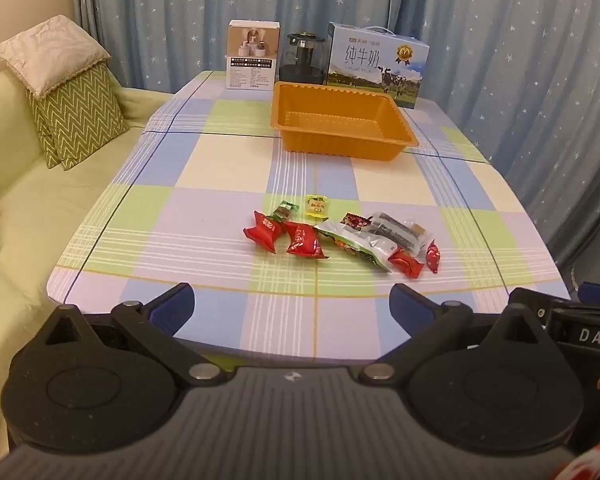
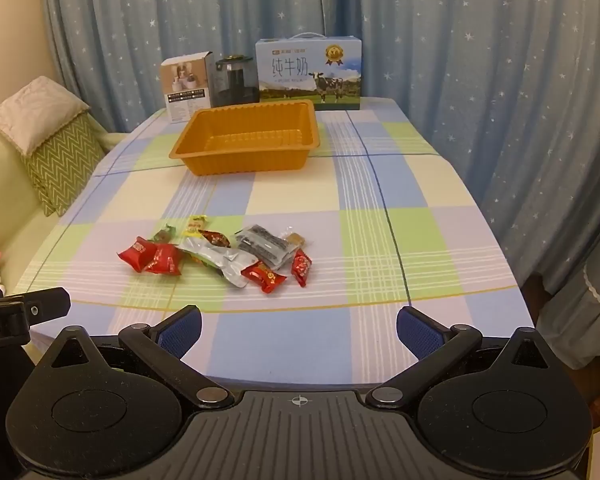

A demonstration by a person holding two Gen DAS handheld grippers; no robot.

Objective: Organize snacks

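Note:
Several small snack packets (image 1: 340, 236) (image 2: 224, 258) lie in a loose cluster on the checked tablecloth: red wrapped sweets, a yellow one, a silver-green pouch and a clear dark pack. Farther back stands an orange plastic tray (image 1: 342, 124) (image 2: 246, 138) with nothing in it. My left gripper (image 1: 292, 308) hovers over the table's near edge, open and holding nothing, short of the snacks. Open too, with nothing between its fingers, my right gripper (image 2: 298, 330) hangs over the near edge, right of the cluster.
At the table's far edge stand a small white box (image 1: 252, 56), a dark glass jar (image 1: 302, 58) and a blue milk carton (image 1: 374, 66). A green sofa with cushions (image 1: 66, 112) runs along the left. Starred blue curtains hang behind and right.

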